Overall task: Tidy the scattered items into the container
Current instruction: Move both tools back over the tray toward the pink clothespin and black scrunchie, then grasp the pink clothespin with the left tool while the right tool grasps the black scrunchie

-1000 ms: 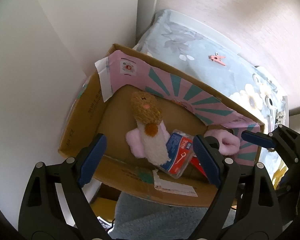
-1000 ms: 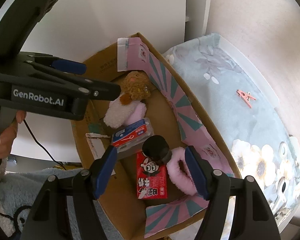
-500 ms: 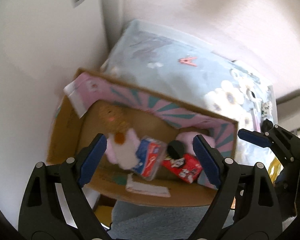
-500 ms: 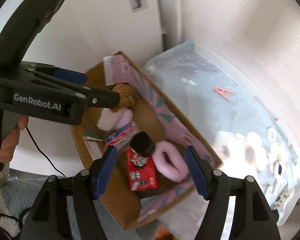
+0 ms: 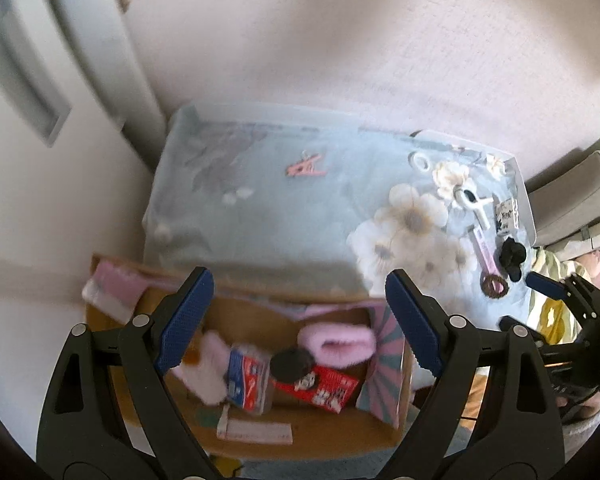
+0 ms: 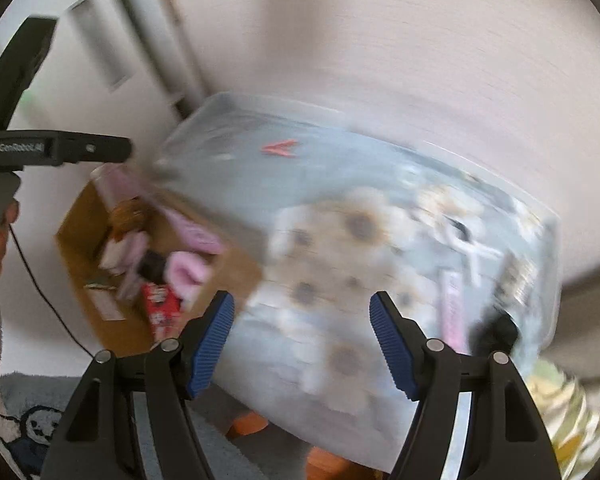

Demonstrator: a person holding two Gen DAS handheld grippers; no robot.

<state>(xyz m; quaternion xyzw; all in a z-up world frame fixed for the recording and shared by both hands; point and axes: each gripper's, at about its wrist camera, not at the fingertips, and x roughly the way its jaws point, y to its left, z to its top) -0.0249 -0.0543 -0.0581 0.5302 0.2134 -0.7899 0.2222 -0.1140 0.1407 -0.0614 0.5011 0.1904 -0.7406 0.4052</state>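
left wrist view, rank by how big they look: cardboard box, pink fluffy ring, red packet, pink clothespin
1. cardboard box, by far the largest.
2. pink fluffy ring and red packet: they look about alike, lying together in the box, and blur makes ranking unsure.
3. pink clothespin, smallest, though it lies farther from the camera, on the floral cloth.

Brown cardboard box (image 5: 100,320), pale blue floral cloth (image 5: 280,216), pink clothespin (image 5: 306,168)

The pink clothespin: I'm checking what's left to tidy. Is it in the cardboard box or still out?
Out. The pink clothespin lies alone on the floral cloth, beyond the cardboard box.
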